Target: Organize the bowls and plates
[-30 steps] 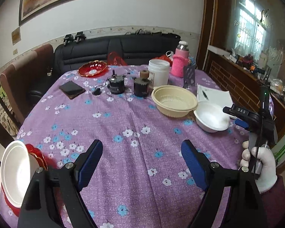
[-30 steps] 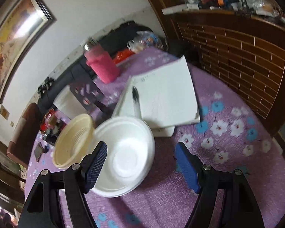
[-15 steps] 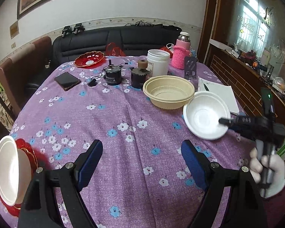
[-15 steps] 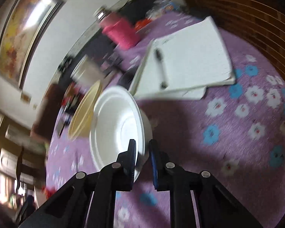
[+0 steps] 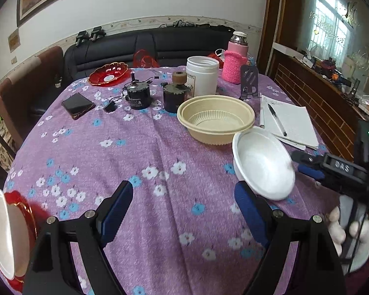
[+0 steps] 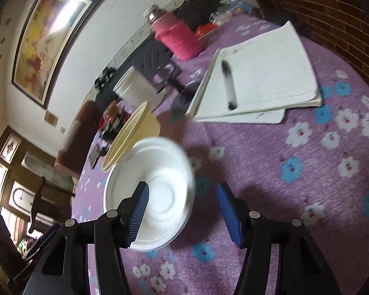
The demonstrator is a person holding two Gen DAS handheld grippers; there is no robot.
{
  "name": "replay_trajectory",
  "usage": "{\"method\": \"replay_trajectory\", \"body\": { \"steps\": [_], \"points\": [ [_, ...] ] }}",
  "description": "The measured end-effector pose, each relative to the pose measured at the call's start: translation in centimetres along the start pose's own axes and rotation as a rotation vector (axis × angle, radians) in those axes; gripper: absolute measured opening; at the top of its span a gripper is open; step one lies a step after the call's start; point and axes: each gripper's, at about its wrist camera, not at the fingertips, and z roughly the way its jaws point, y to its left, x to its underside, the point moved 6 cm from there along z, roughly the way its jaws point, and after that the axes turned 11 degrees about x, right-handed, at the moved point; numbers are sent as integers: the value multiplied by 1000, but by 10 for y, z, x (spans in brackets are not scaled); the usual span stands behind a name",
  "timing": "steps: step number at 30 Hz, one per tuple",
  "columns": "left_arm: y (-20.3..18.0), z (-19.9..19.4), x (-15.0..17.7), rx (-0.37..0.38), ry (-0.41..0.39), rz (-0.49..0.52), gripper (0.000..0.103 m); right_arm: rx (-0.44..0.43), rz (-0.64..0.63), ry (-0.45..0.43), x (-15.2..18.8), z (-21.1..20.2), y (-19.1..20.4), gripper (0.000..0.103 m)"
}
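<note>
Right wrist view: right claw (image 6: 182, 211) jaws just reopened, half a second ago pinched on rim of white foam bowl (image 6: 157, 191); now pads apart, rim between, bowl tilted beside ribbed beige plastic bowl (image 6: 132, 132) on purple flowered counter (image 6: 307, 172). Left claw (image 5: 182, 216) wide, empty, unchanged.

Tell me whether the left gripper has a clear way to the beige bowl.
Probably yes: the left gripper is open and empty, and only bare tablecloth lies between it and the beige bowl.
</note>
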Motion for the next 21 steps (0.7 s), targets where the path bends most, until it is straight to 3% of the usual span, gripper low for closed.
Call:
{"method": "replay_trajectory", "body": {
  "steps": [3,10,21],
  "points": [
    [-8,13,-5,-16,-7,8,84,41,-9,-15,0,-1,-3,61],
    [-24,55,-16,46,47,-32,84,117,-94,-40,4,8,9,61],
    [-40,116,-14,80,161,-65,80,128,-144,-17,12,21,18,55]
  ]
}}
